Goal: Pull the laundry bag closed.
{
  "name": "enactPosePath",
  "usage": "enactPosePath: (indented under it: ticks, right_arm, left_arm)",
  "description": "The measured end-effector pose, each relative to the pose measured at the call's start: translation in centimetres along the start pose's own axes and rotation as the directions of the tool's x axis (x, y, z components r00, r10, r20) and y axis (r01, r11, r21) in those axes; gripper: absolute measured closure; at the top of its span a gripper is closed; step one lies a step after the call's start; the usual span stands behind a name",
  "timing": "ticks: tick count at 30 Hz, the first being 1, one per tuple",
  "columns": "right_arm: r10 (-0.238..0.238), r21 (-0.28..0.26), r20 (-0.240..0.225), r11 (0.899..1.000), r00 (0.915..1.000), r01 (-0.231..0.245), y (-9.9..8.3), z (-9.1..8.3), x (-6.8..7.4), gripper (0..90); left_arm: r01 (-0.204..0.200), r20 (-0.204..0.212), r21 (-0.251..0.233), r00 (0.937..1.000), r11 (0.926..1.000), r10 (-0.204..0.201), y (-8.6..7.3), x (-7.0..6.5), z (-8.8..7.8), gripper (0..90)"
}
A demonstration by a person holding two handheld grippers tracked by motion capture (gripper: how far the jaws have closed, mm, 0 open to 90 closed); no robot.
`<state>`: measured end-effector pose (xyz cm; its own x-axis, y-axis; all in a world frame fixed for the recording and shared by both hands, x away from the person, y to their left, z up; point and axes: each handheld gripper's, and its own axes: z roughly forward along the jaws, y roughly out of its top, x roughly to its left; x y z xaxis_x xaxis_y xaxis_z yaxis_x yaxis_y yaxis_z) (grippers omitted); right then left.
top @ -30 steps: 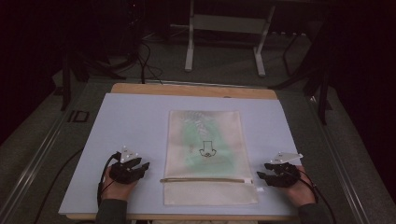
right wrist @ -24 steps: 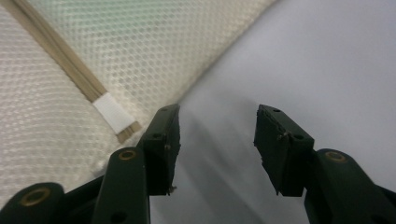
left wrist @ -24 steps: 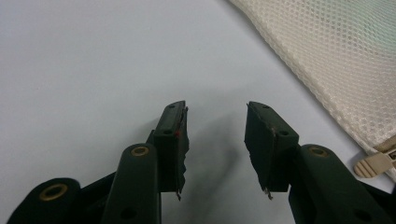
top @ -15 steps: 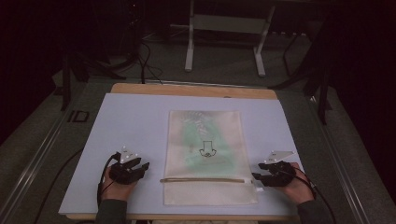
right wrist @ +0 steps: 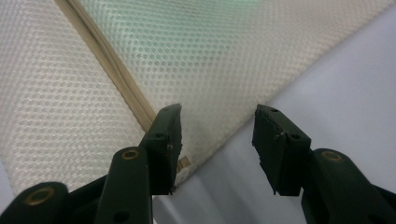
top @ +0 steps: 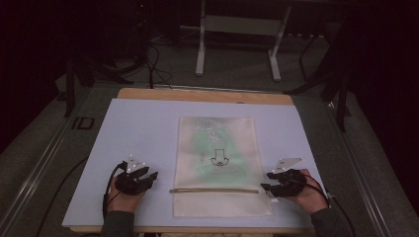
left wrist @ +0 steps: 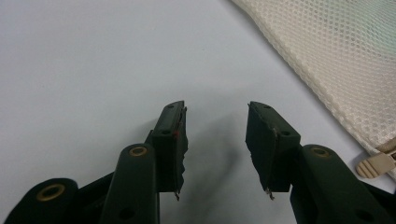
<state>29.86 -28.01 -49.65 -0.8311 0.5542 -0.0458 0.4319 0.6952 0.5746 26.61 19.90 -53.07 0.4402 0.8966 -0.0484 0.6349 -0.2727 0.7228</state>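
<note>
We see a cream mesh bag [top: 216,165] lying flat in the middle of the pale counter [top: 143,123], its zipper [top: 214,190] running across near our edge (something green shows through the mesh). Our left gripper [left wrist: 215,140] rests open and empty over bare counter, just beside the bag. Our right gripper [right wrist: 215,140] hovers at the bag's right edge by the zipper's end, jaws apart after closing slightly, gripping nothing.

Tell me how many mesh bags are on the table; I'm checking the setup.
1. A cream mesh bag lies flat in the middle of the table, zipper across its near end, between the two hands. Nothing suggests another underneath.
</note>
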Motion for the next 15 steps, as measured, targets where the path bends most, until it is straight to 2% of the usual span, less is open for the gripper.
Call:
enactPosePath:
  ticks: [15]
  right_arm:
    - [-0.067,0.031,-0.045,0.997,0.9967,0.068,1.7,0.7,1.2,52.3]
  left_arm:
    - [-0.01,0.004,-0.003,0.9999,0.9999,0.01,0.0,-0.1,-0.1,57.2]
